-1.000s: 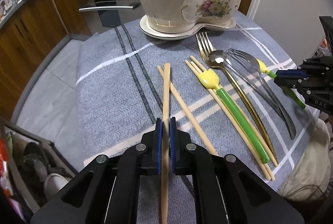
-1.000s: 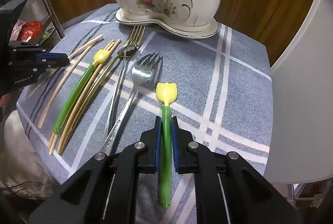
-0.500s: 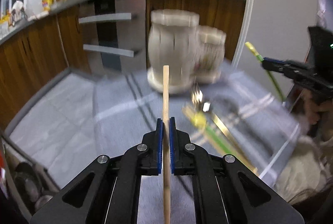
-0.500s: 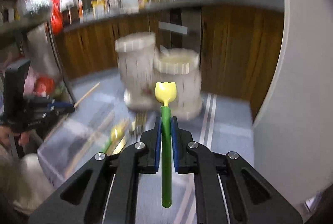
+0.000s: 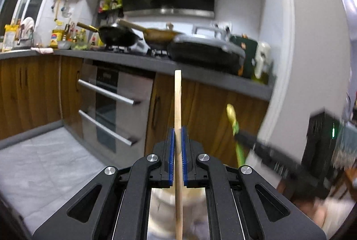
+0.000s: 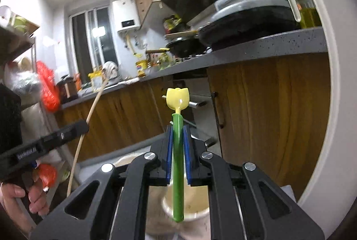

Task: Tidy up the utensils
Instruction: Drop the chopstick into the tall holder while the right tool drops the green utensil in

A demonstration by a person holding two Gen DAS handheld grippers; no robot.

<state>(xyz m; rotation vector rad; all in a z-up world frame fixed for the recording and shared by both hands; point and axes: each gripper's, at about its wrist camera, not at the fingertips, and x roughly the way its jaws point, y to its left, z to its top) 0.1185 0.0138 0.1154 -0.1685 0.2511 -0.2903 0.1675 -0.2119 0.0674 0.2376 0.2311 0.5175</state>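
Presently: left gripper [image 5: 177, 150] clamps chopstick [image 5: 177, 106]; right gripper [image 6: 178, 150] clamps green tulip-tipped utensil [image 6: 178, 150], both upright, likely for dropping into holder [image 6: 196, 206].

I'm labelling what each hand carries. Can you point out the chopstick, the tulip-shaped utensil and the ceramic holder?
chopstick [image 5: 177, 106], left wrist view, on the bare shaft above the pads.
tulip-shaped utensil [image 6: 177, 97], right wrist view, on its yellow head.
ceramic holder [image 6: 196, 212], right wrist view, on its cream rim, blurred.

Both grippers are matte black with angular linkage arms, round silver screws at the pivots and blue ribbed pads [image 5: 171, 157]. The left gripper [image 6: 73, 128] carries small white lettering along its side.
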